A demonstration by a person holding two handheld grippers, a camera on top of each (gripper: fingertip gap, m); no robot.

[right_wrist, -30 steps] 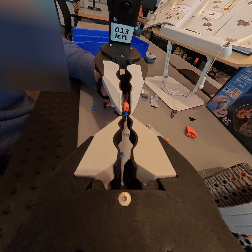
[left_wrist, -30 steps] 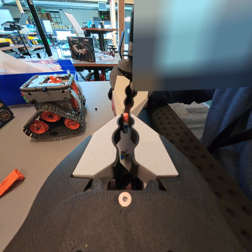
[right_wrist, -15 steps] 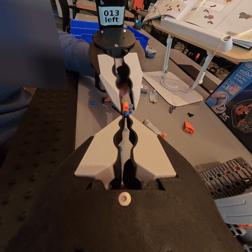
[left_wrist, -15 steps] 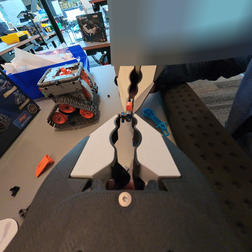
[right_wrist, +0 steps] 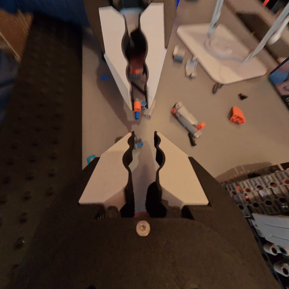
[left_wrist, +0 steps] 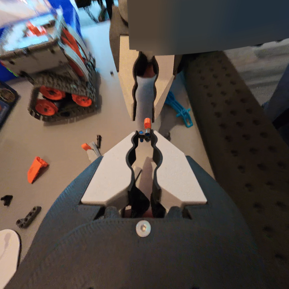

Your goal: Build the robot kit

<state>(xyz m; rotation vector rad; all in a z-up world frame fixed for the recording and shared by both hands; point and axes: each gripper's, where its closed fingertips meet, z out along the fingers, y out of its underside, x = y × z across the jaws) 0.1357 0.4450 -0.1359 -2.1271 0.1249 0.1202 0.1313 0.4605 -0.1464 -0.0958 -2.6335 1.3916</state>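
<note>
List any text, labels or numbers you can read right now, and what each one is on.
No text can be read in either view.
Dark box, left edge of the left wrist view: print too blurred to read.
Blue-and-dark box, right edge of the right wrist view: print too blurred to read.
Tracked model: no writing shows.

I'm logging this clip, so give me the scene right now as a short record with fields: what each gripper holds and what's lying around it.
left gripper: shut on a small grey, blue and orange connector piece at its fingertips
right gripper: open, holding nothing, apart from the piece
surface: grey table
nearby, left wrist view: tracked model with orange wheels, orange wedge piece, blue tool
nearby, right wrist view: grey axle assembly with orange ends, white stand base
</note>
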